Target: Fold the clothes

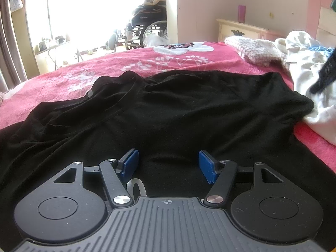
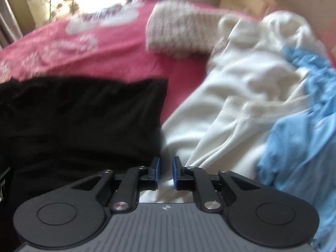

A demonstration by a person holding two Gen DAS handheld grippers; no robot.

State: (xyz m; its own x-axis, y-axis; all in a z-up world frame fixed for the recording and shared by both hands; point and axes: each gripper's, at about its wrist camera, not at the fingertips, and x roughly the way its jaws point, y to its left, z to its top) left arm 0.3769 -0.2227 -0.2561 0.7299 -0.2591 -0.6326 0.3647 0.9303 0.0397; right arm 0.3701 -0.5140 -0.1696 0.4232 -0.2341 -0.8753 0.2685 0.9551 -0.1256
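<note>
Black shirt (image 1: 168, 109) lies spread on the pink bed (image 1: 63, 79), collar to the left, its right edge touching a white garment (image 2: 241, 96) heaped with blue cloth (image 2: 298, 109). The left gripper (image 1: 168, 164) hovers low over the near part of the shirt, fingers spread wide and holding nothing. The right gripper (image 2: 166, 173) sits at the shirt's right edge, above the white garment, fingers narrowed to a slim gap with no cloth between them; that view is blurred. To fold well, I judge each gripper should pinch only black fabric at an edge, keep clear of the white garment, lift both sides evenly, and lay the fold flat without dragging the rest.
</note>
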